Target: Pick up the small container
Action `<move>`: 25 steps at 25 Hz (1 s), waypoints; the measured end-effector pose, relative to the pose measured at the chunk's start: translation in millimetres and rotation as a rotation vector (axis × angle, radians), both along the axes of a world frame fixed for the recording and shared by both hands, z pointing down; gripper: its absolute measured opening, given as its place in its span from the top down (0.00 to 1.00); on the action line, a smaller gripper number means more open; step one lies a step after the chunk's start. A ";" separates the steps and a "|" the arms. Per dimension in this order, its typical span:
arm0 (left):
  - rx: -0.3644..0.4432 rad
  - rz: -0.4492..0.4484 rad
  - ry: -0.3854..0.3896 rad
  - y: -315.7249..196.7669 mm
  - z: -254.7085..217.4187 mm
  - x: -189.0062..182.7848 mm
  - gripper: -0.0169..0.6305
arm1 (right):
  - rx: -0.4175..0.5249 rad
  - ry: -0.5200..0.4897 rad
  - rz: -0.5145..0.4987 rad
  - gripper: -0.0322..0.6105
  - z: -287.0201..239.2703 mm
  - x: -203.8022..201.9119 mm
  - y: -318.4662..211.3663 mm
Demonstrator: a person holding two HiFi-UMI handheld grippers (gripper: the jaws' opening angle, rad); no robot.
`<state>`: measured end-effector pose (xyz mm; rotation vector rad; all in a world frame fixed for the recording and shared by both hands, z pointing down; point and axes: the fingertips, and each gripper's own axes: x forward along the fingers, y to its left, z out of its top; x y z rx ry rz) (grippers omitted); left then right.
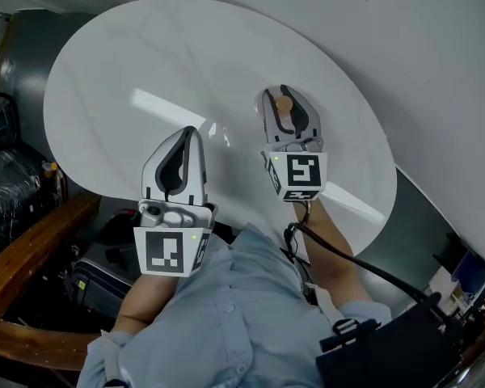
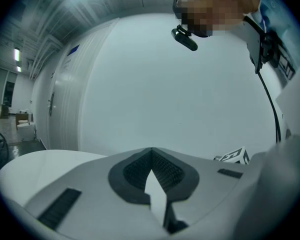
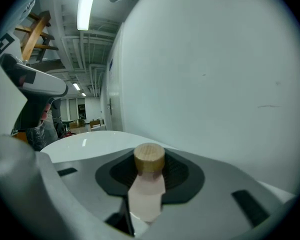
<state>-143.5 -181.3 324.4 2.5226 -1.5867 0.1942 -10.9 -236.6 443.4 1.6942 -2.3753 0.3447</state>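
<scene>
Head view: above a round white marble-look tabletop (image 1: 145, 55), on the left, near side, left gripper (image 1: 190, 132) with jaws pressed together on nothing; to the right and farther off, right gripper (image 1: 284, 95) pinching a small pale-pink container with a round wooden stopper (image 1: 284, 107). Left gripper view: tips meeting, empty, pale wall beyond. Right gripper view: clamped between the dark pads, stopper end pointing outward.

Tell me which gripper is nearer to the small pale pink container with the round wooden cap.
Right. The right gripper is clamped on the pink container; the left gripper stands apart at its left, empty.
</scene>
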 end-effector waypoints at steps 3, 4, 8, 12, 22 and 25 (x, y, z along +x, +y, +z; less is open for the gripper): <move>0.020 -0.002 0.002 5.9 -5.7 4.1 0.98 | 0.027 -0.006 -0.007 0.78 -16.2 3.6 1.0; 0.026 -0.001 0.005 8.7 -7.1 5.4 0.98 | 0.034 -0.008 -0.009 0.78 -22.1 4.5 2.1; 0.048 0.007 0.017 18.9 -10.2 14.1 0.98 | 0.059 -0.009 -0.027 0.78 -44.1 10.3 9.1; 0.068 0.027 0.031 29.3 -18.7 36.5 0.98 | 0.077 -0.010 -0.035 0.78 -67.9 26.6 23.2; 0.142 0.087 0.061 62.7 -37.7 69.0 0.98 | 0.133 -0.013 -0.084 0.78 -129.5 35.5 70.2; 0.157 0.089 0.058 69.5 -39.4 76.2 0.98 | 0.151 -0.008 -0.098 0.78 -143.4 38.9 82.3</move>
